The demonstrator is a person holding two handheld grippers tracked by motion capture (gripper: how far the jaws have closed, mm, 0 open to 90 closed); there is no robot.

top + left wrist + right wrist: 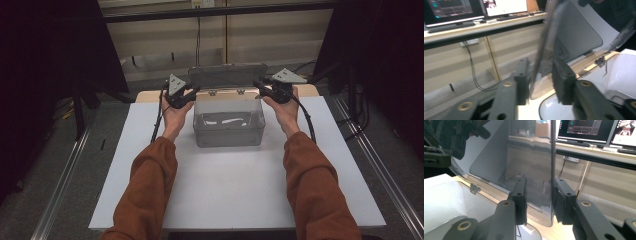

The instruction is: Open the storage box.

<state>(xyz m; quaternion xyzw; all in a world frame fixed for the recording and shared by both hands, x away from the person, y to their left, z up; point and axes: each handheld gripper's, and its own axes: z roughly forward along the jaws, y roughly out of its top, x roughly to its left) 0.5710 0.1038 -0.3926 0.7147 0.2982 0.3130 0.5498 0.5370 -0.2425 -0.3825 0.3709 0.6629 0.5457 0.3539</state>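
A clear plastic box [228, 127] stands at the far middle of the white table top [230, 195]. Its hinged lid [227, 76] is raised upright behind it. My left gripper [192, 94] is at the lid's left edge, my right gripper [260, 87] at its right edge. In the left gripper view the lid [576, 32] runs edge-on between my open jaws [539, 82], with a gap on each side. In the right gripper view the lid's edge [552, 157] lies against the right pad of the open jaws [539, 200], well clear of the left pad. The box rim [446, 200] sits below.
A wall with a dangling black cable [198, 35] rises behind the table. Monitors [451, 7] and a keyboard sit on a shelf above it. Dark curtains flank both sides, and metal rails [60, 185] run along the floor. A cable trails from each gripper.
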